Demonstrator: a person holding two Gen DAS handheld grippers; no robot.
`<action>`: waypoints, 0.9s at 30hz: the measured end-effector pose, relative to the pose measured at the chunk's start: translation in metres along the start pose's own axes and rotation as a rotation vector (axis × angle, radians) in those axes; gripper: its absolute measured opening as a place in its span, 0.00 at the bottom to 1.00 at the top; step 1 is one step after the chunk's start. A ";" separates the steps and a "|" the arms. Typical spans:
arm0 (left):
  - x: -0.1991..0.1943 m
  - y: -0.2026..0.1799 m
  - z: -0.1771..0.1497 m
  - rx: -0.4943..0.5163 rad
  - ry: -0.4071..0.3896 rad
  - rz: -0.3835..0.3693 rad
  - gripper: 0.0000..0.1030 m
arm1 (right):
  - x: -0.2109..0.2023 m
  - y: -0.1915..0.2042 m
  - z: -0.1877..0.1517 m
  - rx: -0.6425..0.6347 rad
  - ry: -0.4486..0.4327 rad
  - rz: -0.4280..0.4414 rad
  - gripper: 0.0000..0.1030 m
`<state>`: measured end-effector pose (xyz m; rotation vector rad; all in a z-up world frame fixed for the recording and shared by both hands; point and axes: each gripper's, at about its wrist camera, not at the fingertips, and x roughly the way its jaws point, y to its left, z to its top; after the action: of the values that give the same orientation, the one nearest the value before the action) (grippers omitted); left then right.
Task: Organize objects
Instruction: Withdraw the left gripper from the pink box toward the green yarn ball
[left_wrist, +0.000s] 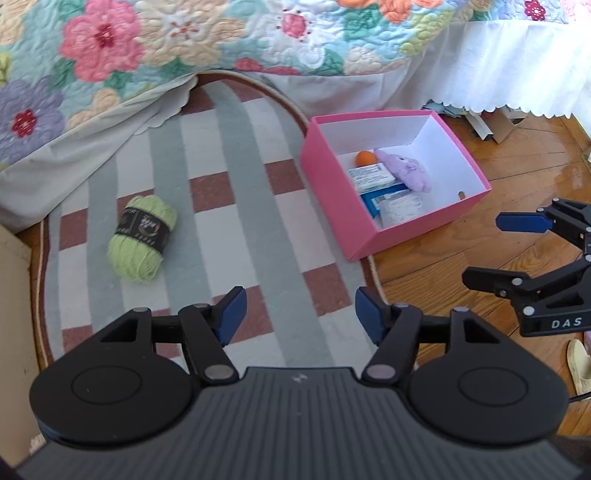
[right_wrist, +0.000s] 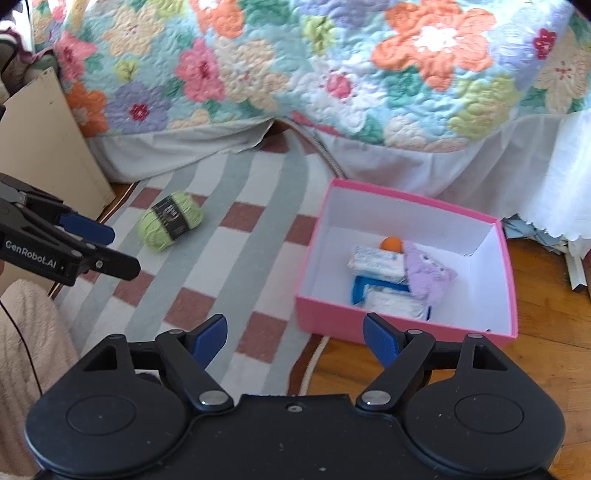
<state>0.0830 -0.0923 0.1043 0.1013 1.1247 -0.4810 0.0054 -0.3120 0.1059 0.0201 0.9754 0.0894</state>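
Note:
A green yarn ball (left_wrist: 142, 238) with a black label lies on the striped rug, left of the pink box (left_wrist: 332, 199); it also shows in the right wrist view (right_wrist: 170, 220). The pink box (right_wrist: 325, 314) holds an orange ball (left_wrist: 365, 158), a purple plush toy (left_wrist: 406, 170) and white tissue packs (left_wrist: 371, 176). My left gripper (left_wrist: 297, 315) is open and empty above the rug, nearer than the yarn. My right gripper (right_wrist: 295, 341) is open and empty before the box's near wall. Each gripper shows in the other's view, the right (left_wrist: 495, 251) and the left (right_wrist: 122, 251).
A bed with a floral quilt (left_wrist: 221, 33) and white skirt (left_wrist: 498, 74) runs along the back. A beige cabinet (right_wrist: 48, 140) stands at the left. The box straddles the rug edge and wooden floor (left_wrist: 461, 266). A slipper (left_wrist: 580, 363) lies at the right.

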 end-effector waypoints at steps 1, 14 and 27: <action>-0.002 0.003 -0.002 -0.004 0.002 0.003 0.63 | 0.000 0.003 0.000 -0.002 0.008 0.007 0.83; -0.015 0.062 -0.026 -0.090 -0.009 0.020 0.66 | 0.010 0.057 0.012 -0.074 0.041 0.111 0.90; -0.017 0.112 -0.037 -0.154 -0.015 0.039 0.75 | 0.027 0.117 0.034 -0.223 0.000 0.187 0.90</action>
<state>0.0929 0.0252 0.0852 -0.0142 1.1393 -0.3585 0.0406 -0.1921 0.1097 -0.0934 0.9572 0.3695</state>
